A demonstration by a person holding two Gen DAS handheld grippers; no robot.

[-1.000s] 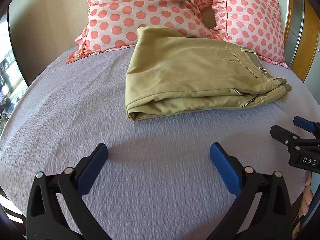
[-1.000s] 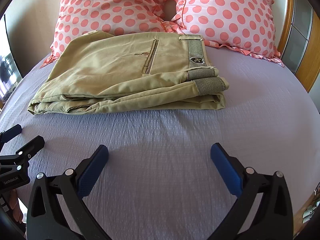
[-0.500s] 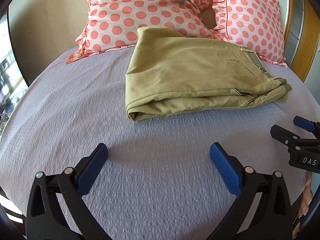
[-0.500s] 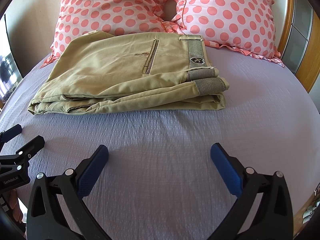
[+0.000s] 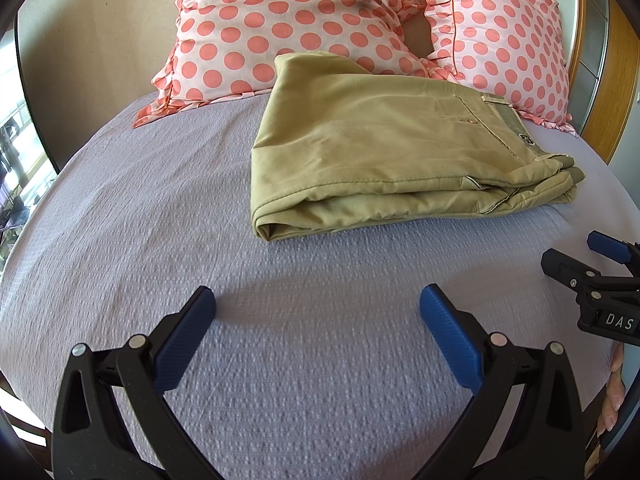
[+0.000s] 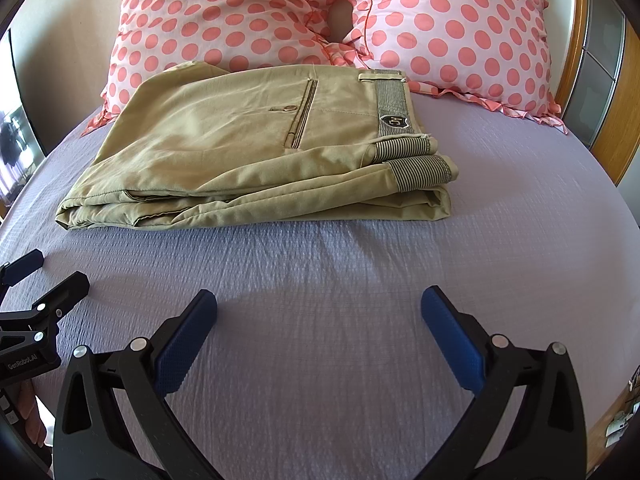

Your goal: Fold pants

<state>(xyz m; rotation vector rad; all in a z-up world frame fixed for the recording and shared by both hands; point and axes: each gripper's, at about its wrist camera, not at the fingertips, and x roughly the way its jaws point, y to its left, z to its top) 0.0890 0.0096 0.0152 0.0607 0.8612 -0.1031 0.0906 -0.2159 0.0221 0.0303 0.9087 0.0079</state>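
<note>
Your pants [image 6: 256, 152] lie folded at the head edge of the bed [image 6: 360, 300], touching the two pillows [image 6: 452, 24]. Your left gripper [image 5: 318, 320] and right gripper [image 6: 318, 320] both gape wide over bare sheet, holding nothing.

Khaki pants [image 6: 248, 152] with a black-and-white striped waistband [image 6: 394, 108]; pink pillows [image 6: 452, 28] with coral dots; lilac sheet [image 6: 360, 300]; blue pads [image 6: 452, 340].

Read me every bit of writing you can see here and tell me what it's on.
"DAS": white letters on the right gripper body, cut off at the frame edge.
"GenRobot.AI": small print on the left gripper body.
"AC", roughly: shield badge on the khaki pants waistband; too small to be sure.
</note>
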